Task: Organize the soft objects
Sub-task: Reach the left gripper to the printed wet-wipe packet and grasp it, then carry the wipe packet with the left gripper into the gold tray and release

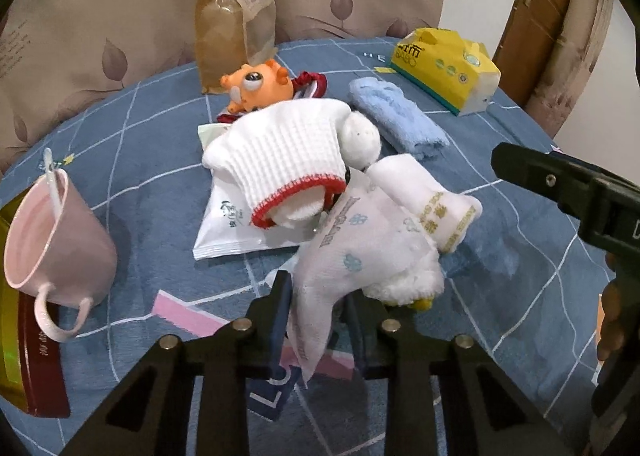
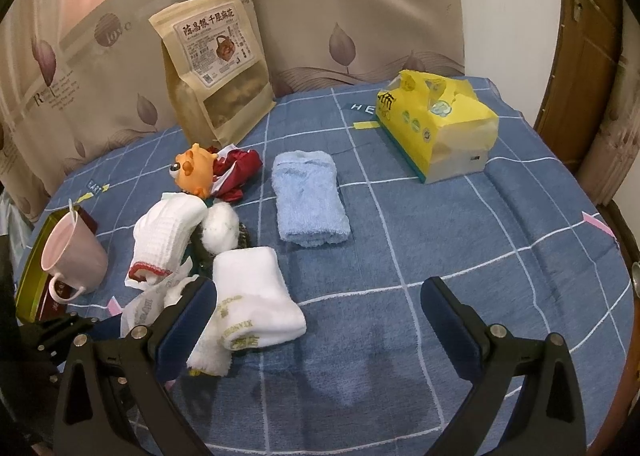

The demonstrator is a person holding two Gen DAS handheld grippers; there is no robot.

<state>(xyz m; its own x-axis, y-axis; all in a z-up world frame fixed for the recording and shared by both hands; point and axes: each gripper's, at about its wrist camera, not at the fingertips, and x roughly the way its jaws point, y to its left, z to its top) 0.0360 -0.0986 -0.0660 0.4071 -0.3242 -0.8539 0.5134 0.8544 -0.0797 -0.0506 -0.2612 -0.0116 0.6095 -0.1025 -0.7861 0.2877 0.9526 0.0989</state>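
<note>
My left gripper (image 1: 318,302) is shut on the thin wrapper of a white bundled towel pack (image 1: 372,244), held just above the blue bedspread; the pack also shows in the right wrist view (image 2: 252,296). Behind it a white knit glove with a red cuff (image 1: 280,159) lies over a white pouch (image 1: 224,223), beside a white ball (image 1: 362,135). An orange plush toy (image 1: 260,85) and a folded light-blue towel (image 1: 396,117) lie farther back. My right gripper (image 2: 320,306) is open and empty, right of the towel pack.
A pink mug with a spoon (image 1: 52,236) stands at the left on a gold-and-red box (image 1: 24,356). A brown snack bag (image 2: 216,67) leans on the curtain at the back. A yellow tissue pack (image 2: 436,127) lies back right. The towel also shows in the right wrist view (image 2: 308,203).
</note>
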